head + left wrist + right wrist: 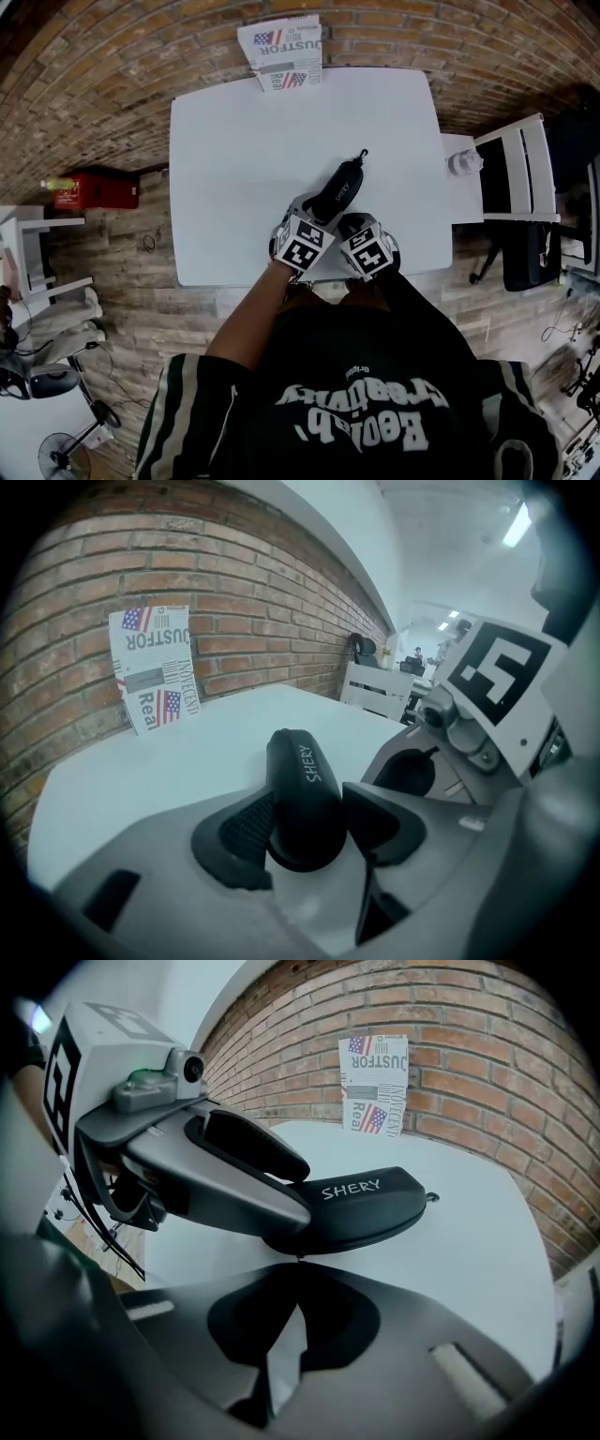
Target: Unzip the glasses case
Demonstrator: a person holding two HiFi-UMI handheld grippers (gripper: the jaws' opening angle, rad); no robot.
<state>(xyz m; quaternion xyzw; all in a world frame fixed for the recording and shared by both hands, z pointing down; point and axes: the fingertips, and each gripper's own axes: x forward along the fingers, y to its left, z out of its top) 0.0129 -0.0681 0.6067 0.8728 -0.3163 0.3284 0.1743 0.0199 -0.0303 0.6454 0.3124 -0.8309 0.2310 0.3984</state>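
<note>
The white table (234,141) lies open to the left, right and beyond the glasses case (337,192), which sits near its front edge. A printed box (281,52) stands at the far edge against the brick wall (112,84); a white chair (525,159) flanks the right side.

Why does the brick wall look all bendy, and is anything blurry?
Head view: the wide lens bows the brick wall and table edges. Left gripper view: wall curves too; glasses case sharp, far room hazy. Right gripper view: dark rounded corners.
</note>
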